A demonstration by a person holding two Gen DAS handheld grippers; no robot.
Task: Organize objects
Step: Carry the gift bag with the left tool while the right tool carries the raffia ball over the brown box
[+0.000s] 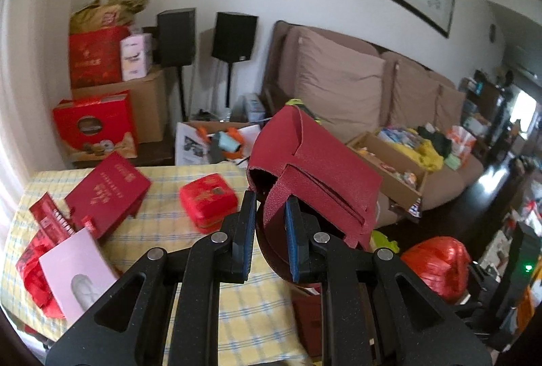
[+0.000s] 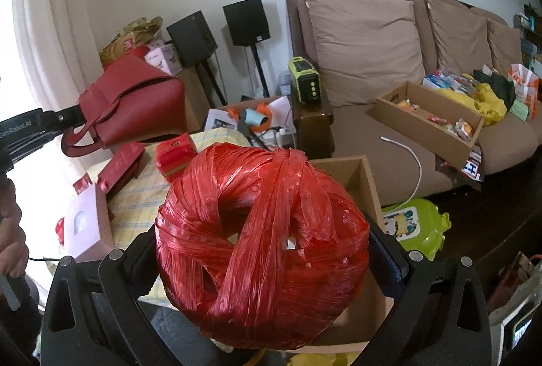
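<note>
Left wrist view, left gripper (image 1: 269, 230) fingers pinched on a red bag (image 1: 315, 169) strap, right gripper (image 2: 264, 267) fingers clamped around a red twine ball (image 2: 262, 244) above a cardboard box (image 2: 359, 176).

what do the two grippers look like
Both are matte black plastic with triangular cut-outs and round silver pivot pins. The left gripper has blue-edged finger pads; seen from the right wrist view it carries white "GenRobot.AI" lettering. The right gripper has the same black frame and pins.

Both tongs (image 1: 269, 212) (image 2: 262, 251) clamped tight
</note>
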